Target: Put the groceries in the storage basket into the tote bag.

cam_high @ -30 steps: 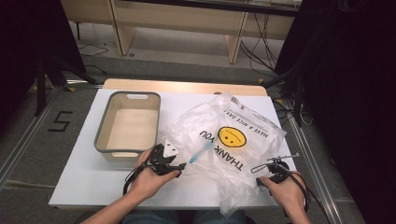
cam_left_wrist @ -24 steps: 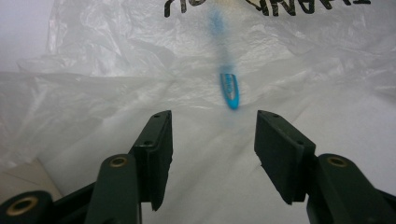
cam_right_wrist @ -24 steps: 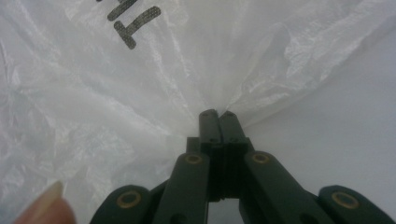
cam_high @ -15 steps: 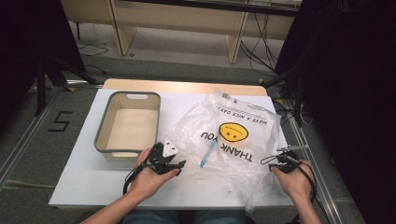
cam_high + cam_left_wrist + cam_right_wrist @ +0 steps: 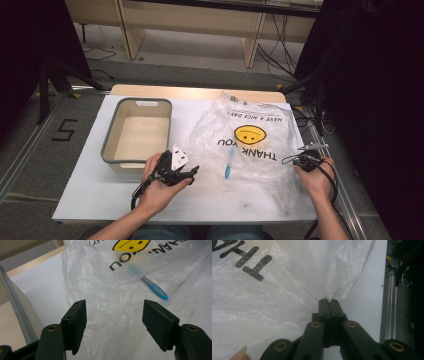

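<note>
The plastic bag (image 5: pixel 250 142) lies spread over the right half of the white table (image 5: pixel 90 195), its smiley face and printed words upside down from the near side, its open end crumpled toward the near right corner. To its left, just beside it, stands an empty grey-rimmed bin (image 5: pixel 137 132).

The right gripper (image 5: pixel 328 301) is at the bag's right edge, its jaws pressed together on a pinch of the film, which fans up and away from them. The left gripper (image 5: pixel 113 315) hovers near the bag's left edge with its jaws spread wide and nothing between them; crumpled film lies just ahead of them.

Inside the bag, near its middle, lies a blue toothbrush (image 5: pixel 228 166), its handle clear through the film and its head end blurred under the print.

The step in hand looks like getting hold of the bag at both sides, with one side gripped already. The next move likely calls for bringing the open jaws down on a loose fold at the left edge and closing on one layer of film, clear of the toothbrush, while the right side keeps the bag taut.
</note>
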A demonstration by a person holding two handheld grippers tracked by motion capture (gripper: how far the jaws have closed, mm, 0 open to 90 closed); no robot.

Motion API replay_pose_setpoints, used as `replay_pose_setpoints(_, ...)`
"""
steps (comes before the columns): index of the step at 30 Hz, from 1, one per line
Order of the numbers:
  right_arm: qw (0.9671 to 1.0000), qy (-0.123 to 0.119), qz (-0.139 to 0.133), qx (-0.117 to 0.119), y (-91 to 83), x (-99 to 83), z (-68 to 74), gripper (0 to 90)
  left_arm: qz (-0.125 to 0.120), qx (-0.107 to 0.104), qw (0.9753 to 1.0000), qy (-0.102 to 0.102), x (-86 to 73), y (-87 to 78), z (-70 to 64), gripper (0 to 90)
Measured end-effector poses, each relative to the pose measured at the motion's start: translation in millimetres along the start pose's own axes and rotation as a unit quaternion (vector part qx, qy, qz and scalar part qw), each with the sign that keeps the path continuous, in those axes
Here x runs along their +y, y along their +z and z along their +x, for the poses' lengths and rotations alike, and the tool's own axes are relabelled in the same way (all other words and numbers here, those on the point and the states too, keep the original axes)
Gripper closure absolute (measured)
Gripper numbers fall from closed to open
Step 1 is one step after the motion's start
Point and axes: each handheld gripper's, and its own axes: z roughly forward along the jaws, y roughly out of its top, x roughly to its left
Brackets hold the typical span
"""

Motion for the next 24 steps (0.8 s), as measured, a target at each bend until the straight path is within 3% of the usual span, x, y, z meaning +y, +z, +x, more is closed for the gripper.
replay_pose_setpoints(2, 1.0000, 0.001, -0.004, -0.004, 2.4, 0.8, -1.3, 90.0, -0.002, -0.007, 0.9999, -0.008, 1.9, -1.1, -0.3, 35.0)
replay_pose_setpoints(4, 1.0000, -0.001, -0.007, -0.002, 3.9, 2.1, -0.7, 90.0, 0.011, -0.011, 0.9998, -0.015, 1.0, 2.8, 0.1, 35.0)
replay_pose_setpoints(9, 0.9997, 0.001, -0.022, 0.011, 3.2, 3.2, 1.7, 89.4, 0.073, -0.021, 0.9967, -0.026, -3.8, 24.1, 1.9, 37.0)
replay_pose_setpoints(10, 0.9996, 0.003, -0.027, 0.010, 2.1, 3.0, 1.8, 85.4, 0.086, -0.025, 0.9957, -0.024, -4.9, 28.0, 1.3, 38.4)
replay_pose_setpoints(11, 0.9990, 0.017, -0.039, 0.013, -1.9, 2.6, 1.7, 75.4, 0.098, -0.027, 0.9946, -0.021, -6.6, 31.9, 1.1, 40.8)
replay_pose_setpoints(12, 0.9990, 0.017, -0.039, 0.013, -1.9, 2.6, 1.7, 75.4, 0.109, -0.030, 0.9934, -0.021, -8.5, 35.4, 0.7, 40.8)
replay_pose_setpoints(17, 0.9959, 0.022, -0.085, 0.021, -22.7, 0.2, 6.9, 57.2, 0.154, -0.043, 0.9871, -0.015, -16.6, 44.1, -0.8, 46.0)
replay_pose_setpoints(20, 0.9925, 0.030, -0.111, 0.041, -40.2, -3.6, 11.8, 50.9, 0.170, -0.043, 0.9843, -0.017, -19.3, 44.7, -0.3, 47.4)
replay_pose_setpoints(24, 0.9891, 0.025, -0.130, 0.065, -56.6, -12.3, 22.1, 44.1, 0.168, -0.036, 0.9849, -0.018, -19.2, 41.4, -0.5, 48.4)
